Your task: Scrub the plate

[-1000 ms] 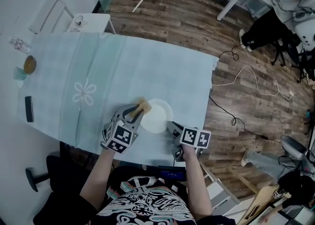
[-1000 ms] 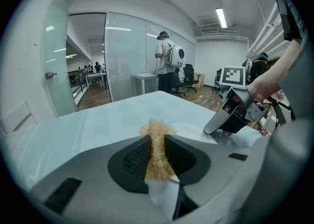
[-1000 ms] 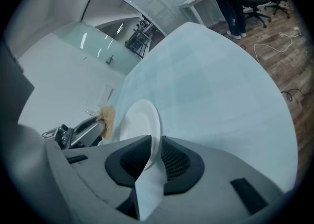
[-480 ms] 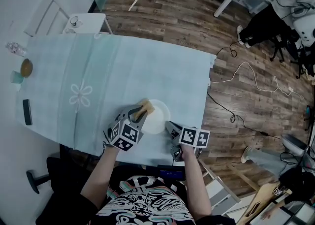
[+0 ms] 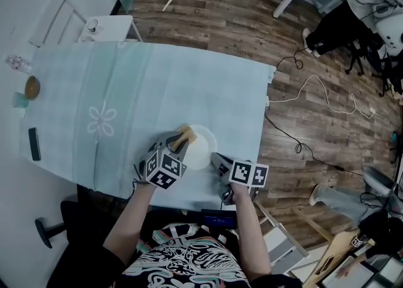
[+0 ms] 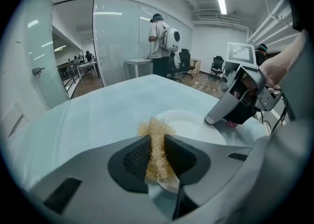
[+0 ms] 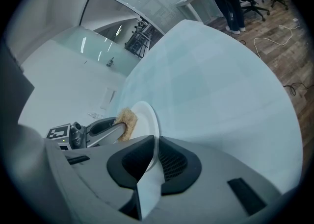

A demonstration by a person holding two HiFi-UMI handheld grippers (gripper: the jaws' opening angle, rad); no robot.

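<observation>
Keep the left gripper [image 5: 179,142] clamped narrow on the straw-coloured scourer [image 6: 157,145] and press its frayed end flat onto the white plate [image 5: 201,148], found near the front edge of the table [image 5: 157,85]; rub in small circles from the far rim inward. Let the right gripper [image 5: 218,160], closing its jaws with the near rim between them, pin the plate firmly before scrubbing (thin rim, probably prone to slip or tip). Hard to judge any contact between scourer and plate; hidden under both grippers, much of the near rim
</observation>
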